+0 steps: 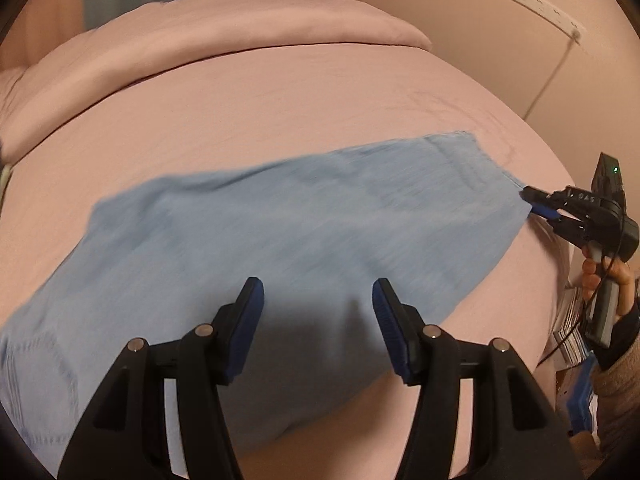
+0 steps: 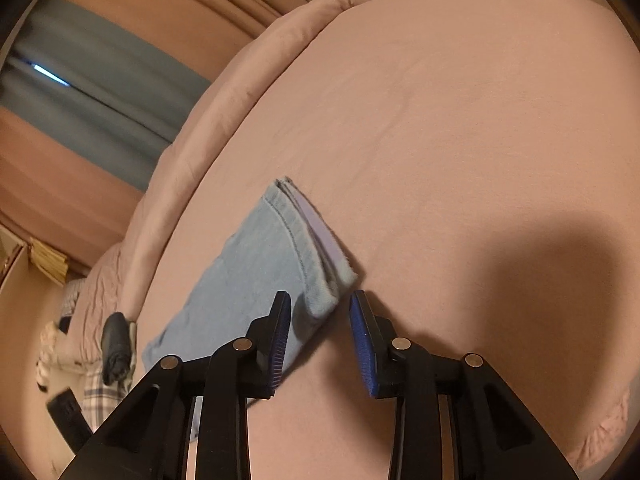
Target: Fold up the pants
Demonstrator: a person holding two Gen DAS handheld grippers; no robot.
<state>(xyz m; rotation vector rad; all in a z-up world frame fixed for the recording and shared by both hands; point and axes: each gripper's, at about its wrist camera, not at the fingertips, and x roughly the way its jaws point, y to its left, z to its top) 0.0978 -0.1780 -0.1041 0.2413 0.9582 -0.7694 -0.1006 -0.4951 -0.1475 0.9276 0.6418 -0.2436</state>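
In the left wrist view, your light blue pants (image 1: 280,232) lie flat across the pink bed sheet (image 1: 280,100), running from the lower left of the frame, where a stitched back pocket shows, up to the hem end at the right. Your left gripper (image 1: 318,304) sits at the bottom centre with its fingers spread wide and nothing between them, hovering over the middle of the fabric. At the far right edge, your right gripper (image 1: 538,204) points its tips at the hem corner; the frame is blurred there, so contact looks likely but you can't be sure from this side.

In the right wrist view, a folded pink duvet (image 2: 224,128) borders the sheet at the left. The pants (image 2: 260,268) stretch from the lower left toward the centre, the hem end doubled over. Your right gripper (image 2: 320,312) is open, its fingers either side of that hem corner, not clamping it.
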